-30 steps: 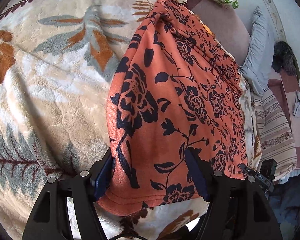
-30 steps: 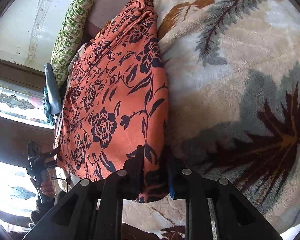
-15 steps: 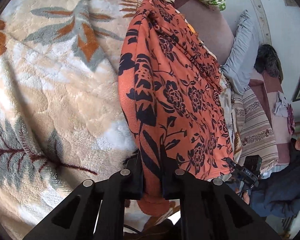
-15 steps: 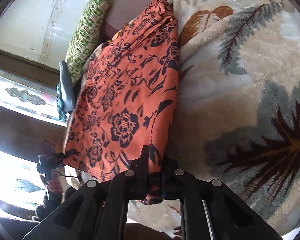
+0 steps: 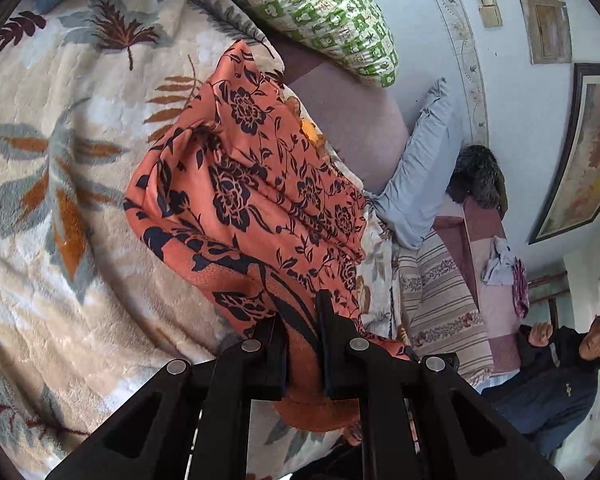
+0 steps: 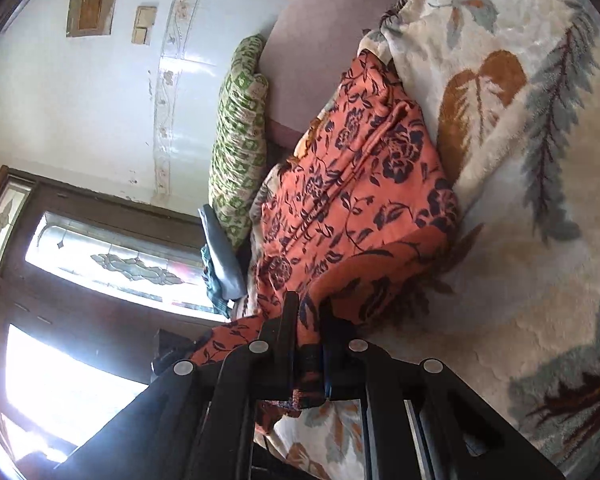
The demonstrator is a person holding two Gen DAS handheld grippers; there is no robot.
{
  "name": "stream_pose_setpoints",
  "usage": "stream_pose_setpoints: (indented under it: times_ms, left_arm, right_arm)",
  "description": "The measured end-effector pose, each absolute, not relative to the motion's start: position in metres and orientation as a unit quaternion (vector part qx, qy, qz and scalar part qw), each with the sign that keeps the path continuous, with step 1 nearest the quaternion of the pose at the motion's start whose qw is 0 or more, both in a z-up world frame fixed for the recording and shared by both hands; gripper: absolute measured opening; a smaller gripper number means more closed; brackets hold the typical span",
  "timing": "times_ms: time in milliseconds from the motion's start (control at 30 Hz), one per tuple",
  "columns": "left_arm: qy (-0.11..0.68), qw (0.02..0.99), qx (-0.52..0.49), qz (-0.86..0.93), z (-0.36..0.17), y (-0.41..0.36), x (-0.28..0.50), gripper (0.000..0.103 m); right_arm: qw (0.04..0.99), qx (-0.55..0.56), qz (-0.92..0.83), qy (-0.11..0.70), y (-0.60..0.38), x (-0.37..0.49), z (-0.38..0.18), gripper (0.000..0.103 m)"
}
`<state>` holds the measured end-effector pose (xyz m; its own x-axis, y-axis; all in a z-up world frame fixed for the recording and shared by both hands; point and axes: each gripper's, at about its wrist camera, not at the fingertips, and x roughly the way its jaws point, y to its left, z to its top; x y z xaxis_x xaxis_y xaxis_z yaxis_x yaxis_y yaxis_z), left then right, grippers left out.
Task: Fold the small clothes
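Observation:
An orange garment with a dark flower print (image 5: 252, 184) lies on a cream fleece blanket with leaf patterns (image 5: 60, 208). My left gripper (image 5: 302, 320) is shut on the garment's near hem, which is lifted off the blanket and bunches between the pads. In the right wrist view the same garment (image 6: 356, 200) stretches away from me, and my right gripper (image 6: 308, 320) is shut on the other near corner of its hem. The raised near edge folds over toward the far end. The garment's far end rests on the blanket (image 6: 520, 160).
A green-and-white patterned pillow (image 5: 324, 8) and a pale blue pillow (image 5: 424, 160) lie past the garment. A striped cloth (image 5: 440, 300) hangs at the bed's edge. A person in a dark jacket (image 5: 560, 376) sits at the right. A window (image 6: 80, 280) glows at the left.
Both grippers closed on the garment's near hem and lifted it. The near edge rose and moved toward the far end, so the cloth now bunches and more of the room shows.

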<state>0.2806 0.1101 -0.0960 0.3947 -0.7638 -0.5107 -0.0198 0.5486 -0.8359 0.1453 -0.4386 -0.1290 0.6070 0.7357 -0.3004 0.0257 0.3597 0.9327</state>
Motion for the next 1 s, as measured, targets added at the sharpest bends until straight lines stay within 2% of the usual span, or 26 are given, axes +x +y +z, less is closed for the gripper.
stream_pose_setpoints:
  times_ms: [200,367,600,700,867,967,1000]
  left_arm:
    - [0.464,0.744,-0.419,-0.235,-0.097,0.105,0.346,0.01]
    - [0.466,0.748,-0.427,-0.201,-0.119,0.093,0.418,0.01]
    - [0.513,0.732,-0.43,-0.13,-0.175,0.073,0.51,0.01]
    - [0.528,0.72,-0.436,-0.113,-0.196,0.065,0.54,0.01]
    - [0.555,0.681,-0.467,-0.102,-0.214,0.053,0.573,0.011]
    - [0.56,0.687,-0.451,-0.106,-0.2,0.046,0.574,0.013]
    - [0.556,0.692,-0.448,-0.109,-0.194,0.044,0.572,0.014]
  right_arm:
    - [0.751,0.519,0.218,0.346,-0.45,0.209,-0.124,0.008]
    - [0.747,0.537,0.196,0.339,-0.46,0.276,-0.144,0.008]
    - [0.738,0.553,0.149,0.358,-0.471,0.355,-0.188,0.008]
    - [0.734,0.555,0.126,0.37,-0.468,0.375,-0.207,0.012]
    - [0.716,0.576,0.107,0.381,-0.467,0.387,-0.22,0.01]
    - [0.718,0.568,0.111,0.386,-0.466,0.379,-0.205,0.025]
    - [0.721,0.566,0.114,0.383,-0.467,0.374,-0.197,0.038]
